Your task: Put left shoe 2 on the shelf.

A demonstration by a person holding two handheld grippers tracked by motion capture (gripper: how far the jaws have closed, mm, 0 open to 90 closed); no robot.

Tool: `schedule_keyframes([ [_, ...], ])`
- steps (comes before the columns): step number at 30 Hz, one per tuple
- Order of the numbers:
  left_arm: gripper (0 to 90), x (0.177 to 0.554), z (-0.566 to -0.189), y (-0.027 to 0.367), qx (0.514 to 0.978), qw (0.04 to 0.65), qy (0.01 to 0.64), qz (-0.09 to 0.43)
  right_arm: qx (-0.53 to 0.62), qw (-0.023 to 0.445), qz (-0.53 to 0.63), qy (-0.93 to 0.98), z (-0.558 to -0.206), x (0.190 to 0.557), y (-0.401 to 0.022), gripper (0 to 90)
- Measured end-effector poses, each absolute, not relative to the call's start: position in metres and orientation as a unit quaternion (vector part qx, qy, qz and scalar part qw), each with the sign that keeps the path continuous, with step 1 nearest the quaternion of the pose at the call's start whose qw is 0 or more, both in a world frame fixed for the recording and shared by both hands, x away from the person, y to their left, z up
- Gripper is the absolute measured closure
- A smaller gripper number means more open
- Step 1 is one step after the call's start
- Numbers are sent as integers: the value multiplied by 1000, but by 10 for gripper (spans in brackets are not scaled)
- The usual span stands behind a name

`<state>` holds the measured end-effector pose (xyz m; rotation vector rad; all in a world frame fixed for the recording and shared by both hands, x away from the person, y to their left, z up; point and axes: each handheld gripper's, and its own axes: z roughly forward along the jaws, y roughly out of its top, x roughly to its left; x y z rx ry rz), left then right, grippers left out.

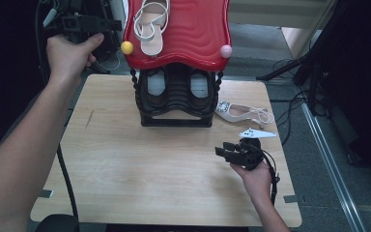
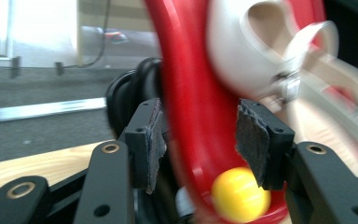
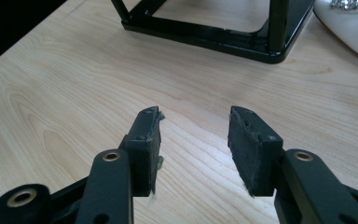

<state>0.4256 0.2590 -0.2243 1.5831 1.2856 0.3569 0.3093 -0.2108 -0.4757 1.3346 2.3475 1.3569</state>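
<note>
In the high view, a red shelf (image 1: 193, 34) tops a black rack (image 1: 176, 99) standing at the far side of the table (image 1: 125, 164). A white sandal (image 1: 150, 24) lies on this shelf, near its yellow knob (image 1: 127, 47). The left gripper (image 1: 84, 23) is held up just left of the shelf. A second sandal (image 1: 244, 112) lies on the table right of the rack, and the right gripper (image 1: 229, 152) rests low in front of it.

In the left gripper view, the jaws stand spread and hold nothing; the red shelf edge, the yellow knob (image 2: 240, 196) and the blurred sandal (image 2: 261, 51) appear beyond them.

In the right gripper view, the jaws are spread over bare wood, near the rack's base (image 3: 223, 32).
</note>
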Motion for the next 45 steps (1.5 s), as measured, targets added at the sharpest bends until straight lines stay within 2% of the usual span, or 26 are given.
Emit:
schedule_keyframes([
  [7, 508, 421, -263, 277, 651, 519, 537, 138, 439, 56, 450, 775, -476, 310, -211, 553],
  [10, 511, 412, -285, 284, 659, 512, 527, 158, 437, 60, 453, 775, -475, 309, -211, 554],
  [18, 503, 399, -333, 298, 653, 509, 546, 127, 437, 66, 461, 769, -472, 308, -212, 555],
  [28, 506, 383, -383, 295, 661, 496, 552, 113, 433, 67, 461, 772, -473, 309, -210, 554],
  [31, 533, 378, -395, 291, 666, 498, 543, 113, 419, 74, 459, 780, -474, 309, -210, 553],
  [36, 527, 370, -421, 287, 667, 499, 546, 91, 407, 89, 458, 786, -474, 309, -209, 554],
  [40, 519, 361, -439, 281, 678, 484, 547, 88, 414, 85, 461, 780, -474, 311, -212, 552],
  [45, 506, 348, -455, 276, 673, 496, 544, 73, 414, 86, 459, 781, -476, 314, -215, 563],
])
